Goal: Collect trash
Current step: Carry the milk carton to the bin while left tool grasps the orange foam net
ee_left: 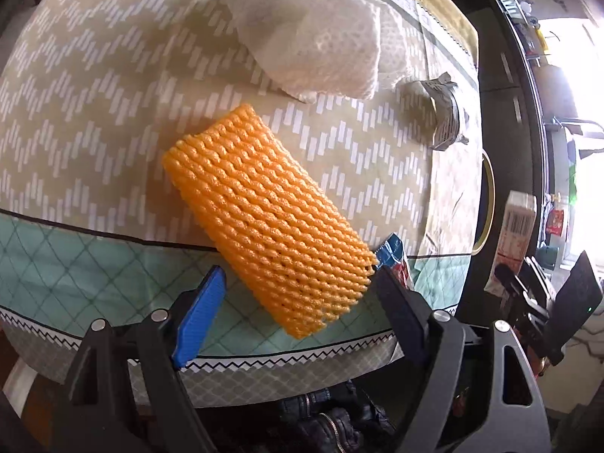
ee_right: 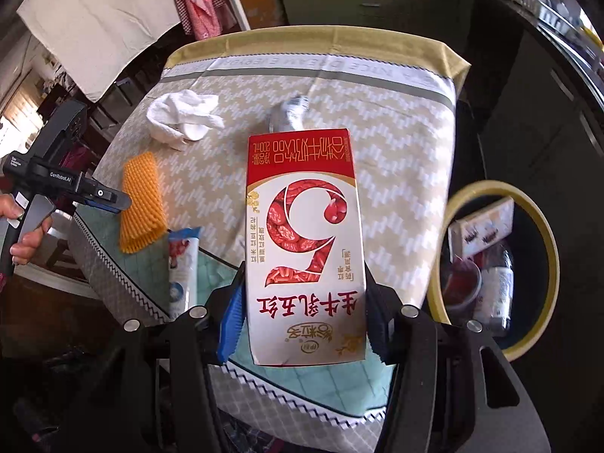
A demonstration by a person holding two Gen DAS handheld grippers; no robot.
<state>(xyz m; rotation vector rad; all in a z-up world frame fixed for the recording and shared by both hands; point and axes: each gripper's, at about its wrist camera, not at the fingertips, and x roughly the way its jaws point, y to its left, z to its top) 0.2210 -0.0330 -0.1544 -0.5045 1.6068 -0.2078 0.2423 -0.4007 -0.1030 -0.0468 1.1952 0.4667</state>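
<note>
My right gripper (ee_right: 302, 317) is shut on a red and white milk carton (ee_right: 304, 241) and holds it above the table's near edge; the carton also shows in the left wrist view (ee_left: 515, 234). My left gripper (ee_left: 298, 298) is open, its jaws on either side of the near end of an orange foam net (ee_left: 268, 219), not closed on it. The net also shows in the right wrist view (ee_right: 141, 202). A crumpled white paper towel (ee_left: 313, 41), a crushed grey wrapper (ee_left: 441, 113) and a blue and red snack packet (ee_right: 183, 264) lie on the table.
The table wears a patterned cloth (ee_left: 94, 113). A dark bin with a yellow rim (ee_right: 543, 226) stands right of the table and holds a box, a bottle and a cup. Dark cabinets stand behind and to the right. A dark jacket (ee_left: 332, 415) lies below the table edge.
</note>
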